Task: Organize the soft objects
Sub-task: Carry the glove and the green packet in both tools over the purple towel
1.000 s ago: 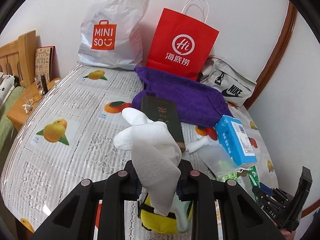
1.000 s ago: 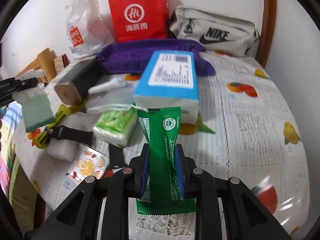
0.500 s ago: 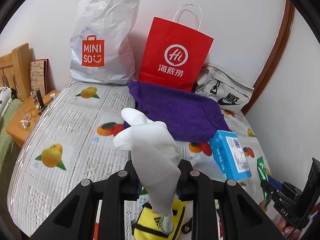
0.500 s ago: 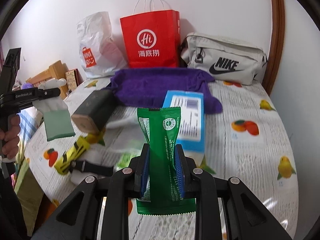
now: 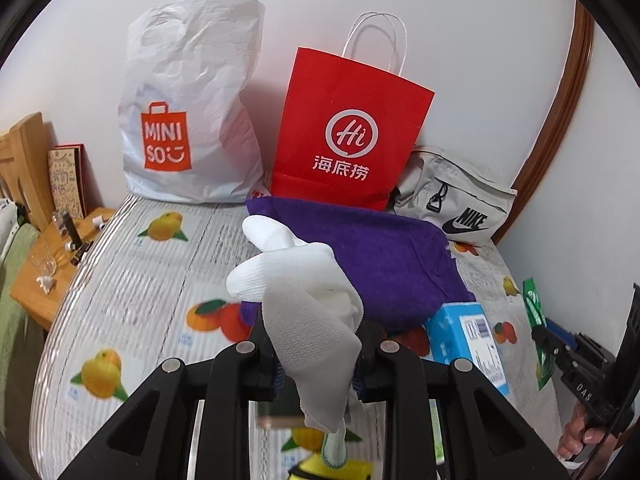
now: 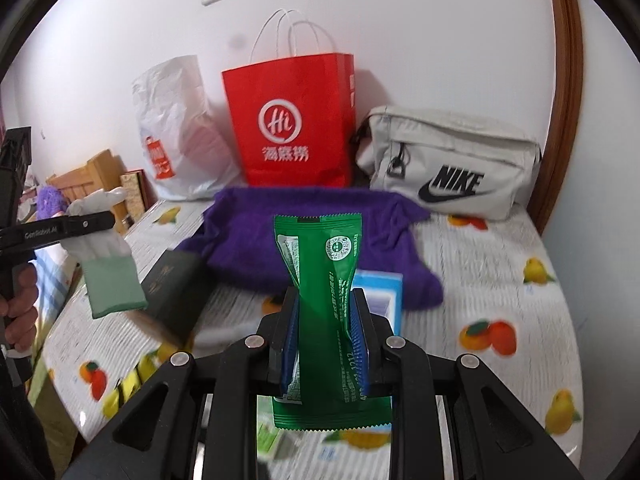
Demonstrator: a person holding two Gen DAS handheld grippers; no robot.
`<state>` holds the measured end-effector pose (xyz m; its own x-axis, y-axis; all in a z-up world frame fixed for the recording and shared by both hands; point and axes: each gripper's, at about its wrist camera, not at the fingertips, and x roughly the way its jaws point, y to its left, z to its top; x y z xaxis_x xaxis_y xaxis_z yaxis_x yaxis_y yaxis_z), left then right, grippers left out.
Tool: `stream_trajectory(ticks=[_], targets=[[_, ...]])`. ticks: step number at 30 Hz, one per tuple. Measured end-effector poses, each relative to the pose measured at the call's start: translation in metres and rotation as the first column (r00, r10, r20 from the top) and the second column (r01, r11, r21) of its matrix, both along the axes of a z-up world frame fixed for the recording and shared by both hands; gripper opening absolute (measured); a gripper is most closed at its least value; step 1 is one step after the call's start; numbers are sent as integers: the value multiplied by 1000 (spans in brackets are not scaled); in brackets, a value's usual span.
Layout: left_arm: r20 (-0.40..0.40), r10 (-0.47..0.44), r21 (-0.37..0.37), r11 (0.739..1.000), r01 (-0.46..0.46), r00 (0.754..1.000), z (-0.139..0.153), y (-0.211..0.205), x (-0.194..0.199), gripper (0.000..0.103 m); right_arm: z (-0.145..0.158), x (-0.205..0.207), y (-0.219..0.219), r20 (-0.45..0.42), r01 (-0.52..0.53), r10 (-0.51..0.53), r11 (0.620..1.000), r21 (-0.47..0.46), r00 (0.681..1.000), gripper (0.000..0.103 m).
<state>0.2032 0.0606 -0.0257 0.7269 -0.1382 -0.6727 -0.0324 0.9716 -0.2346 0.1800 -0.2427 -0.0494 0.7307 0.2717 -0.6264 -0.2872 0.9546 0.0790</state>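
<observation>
My left gripper is shut on a white glove with a pale green cuff and holds it above the table; the glove also shows at the left of the right wrist view. My right gripper is shut on a green snack packet, held upright above the table; the packet also shows at the right edge of the left wrist view. A purple towel lies in front of the bags at the back.
A white Miniso bag, a red paper bag and a beige Nike pouch stand against the wall. A blue box, a dark case and small items lie on the fruit-print tablecloth. A wooden stand is at the left.
Both grippers have risen and drawn back from the table with the glove and the packet still held. The bags at the wall now sit more centred in both views.
</observation>
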Motion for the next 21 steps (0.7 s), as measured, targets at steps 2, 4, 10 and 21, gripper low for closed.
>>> stream_trajectory(ticks=[2, 4, 10, 21], targets=[[-3, 3, 5, 1000, -3, 1000, -1, 0, 12, 24, 1, 13, -1, -2, 6, -6, 1000, 4, 1000, 24], [-7, 3, -3, 1000, -3, 1000, -3, 1, 25, 24, -1, 30, -2, -7, 12, -11, 1000, 10, 1000, 24], [-12, -8, -18, 1000, 8, 1000, -5, -1, 58, 24, -10, 78, -5, -40, 17, -16, 999, 28, 999, 24], [-34, -43, -20, 999, 42, 998, -17, -14, 129, 24, -32, 147, -2, -86, 3, -2, 1000, 18, 996, 25]])
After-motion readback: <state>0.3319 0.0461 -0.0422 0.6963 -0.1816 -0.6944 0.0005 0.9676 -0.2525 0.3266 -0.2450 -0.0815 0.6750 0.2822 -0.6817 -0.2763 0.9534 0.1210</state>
